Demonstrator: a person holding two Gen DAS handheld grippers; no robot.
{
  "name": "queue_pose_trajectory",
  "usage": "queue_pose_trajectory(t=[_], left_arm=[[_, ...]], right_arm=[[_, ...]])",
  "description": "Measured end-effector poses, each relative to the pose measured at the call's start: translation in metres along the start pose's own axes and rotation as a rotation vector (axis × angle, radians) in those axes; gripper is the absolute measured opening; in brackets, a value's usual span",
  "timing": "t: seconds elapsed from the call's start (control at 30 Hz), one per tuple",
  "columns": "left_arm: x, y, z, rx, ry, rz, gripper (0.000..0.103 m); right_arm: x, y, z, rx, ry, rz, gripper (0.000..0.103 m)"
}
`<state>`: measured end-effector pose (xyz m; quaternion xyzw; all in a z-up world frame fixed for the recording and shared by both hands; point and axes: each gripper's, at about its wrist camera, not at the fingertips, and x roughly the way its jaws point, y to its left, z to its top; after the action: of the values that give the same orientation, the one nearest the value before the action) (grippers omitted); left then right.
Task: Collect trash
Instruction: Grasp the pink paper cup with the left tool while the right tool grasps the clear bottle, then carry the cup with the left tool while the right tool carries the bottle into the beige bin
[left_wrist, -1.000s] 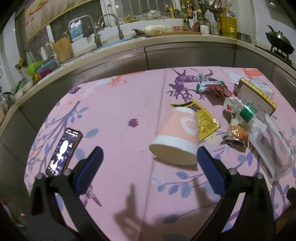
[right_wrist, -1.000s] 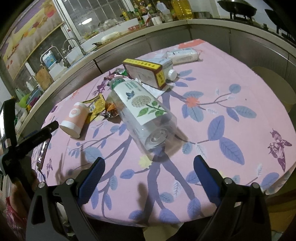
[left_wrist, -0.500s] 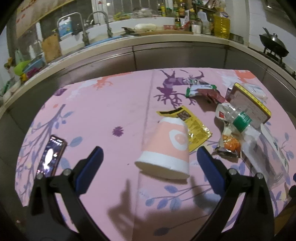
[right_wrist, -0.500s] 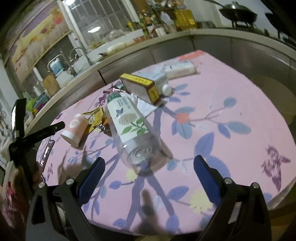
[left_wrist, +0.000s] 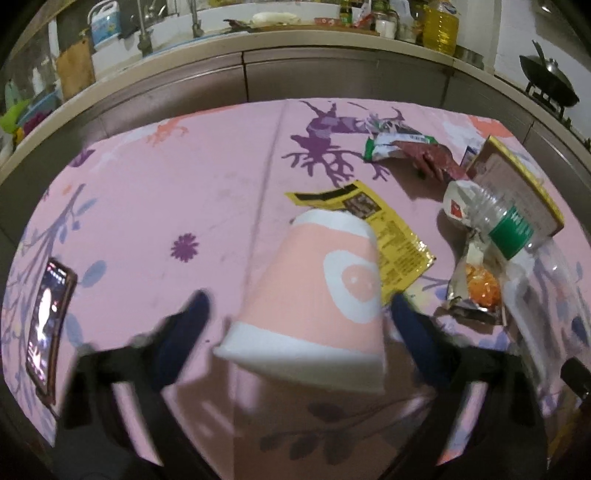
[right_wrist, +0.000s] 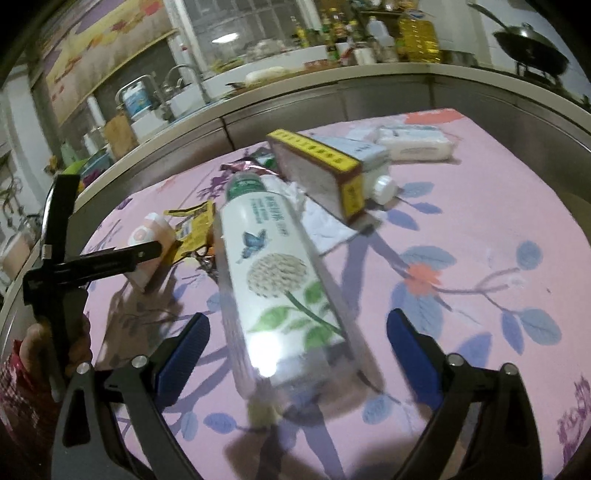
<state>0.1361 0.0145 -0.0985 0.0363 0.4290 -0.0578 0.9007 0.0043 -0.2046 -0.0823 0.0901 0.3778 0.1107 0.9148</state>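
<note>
A pink and white paper cup lies on its side on the pink floral tablecloth. My left gripper is open, its blue fingers either side of the cup's rim end, not touching it. A clear plastic bottle with a flower label lies on the cloth. My right gripper is open, its fingers straddling the bottle's base end. The cup and the left gripper also show in the right wrist view.
A yellow wrapper, an orange snack packet, a green and red wrapper and a yellow-edged box lie among the trash. A phone lies at the table's left edge. A tissue pack lies far right. Kitchen counter behind.
Both grippers have moved forward and lower. The left one now has the cup between its fingers, the right one has the bottle's base between its fingers. Both stay open.
</note>
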Motion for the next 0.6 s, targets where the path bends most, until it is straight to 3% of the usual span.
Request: queue_pose_trajectory(t=[0.03, 0.2, 0.33, 0.47, 0.6], left_arm=[[-0.002, 0.000, 0.000, 0.005, -0.008, 0.003, 0.062], [-0.046, 0.004, 0.006, 0.003, -0.097, -0.021, 0.060], [-0.090, -0.004, 0.015, 0.006, -0.187, -0.086, 0.060], [-0.107, -0.040, 0.037, 0.058, -0.215, -0.151, 0.060], [-0.112, -0.100, 0.066, 0.147, -0.213, -0.268, 0.060]], right_arm=[[0.001, 0.001, 0.001, -0.001, 0.011, 0.016, 0.065], [-0.027, 0.003, 0.012, 0.028, -0.047, 0.165, 0.059], [-0.053, -0.010, 0.024, 0.091, -0.102, 0.278, 0.058], [-0.083, -0.046, 0.041, 0.211, -0.178, 0.375, 0.058], [-0.130, -0.095, 0.052, 0.289, -0.321, 0.339, 0.058]])
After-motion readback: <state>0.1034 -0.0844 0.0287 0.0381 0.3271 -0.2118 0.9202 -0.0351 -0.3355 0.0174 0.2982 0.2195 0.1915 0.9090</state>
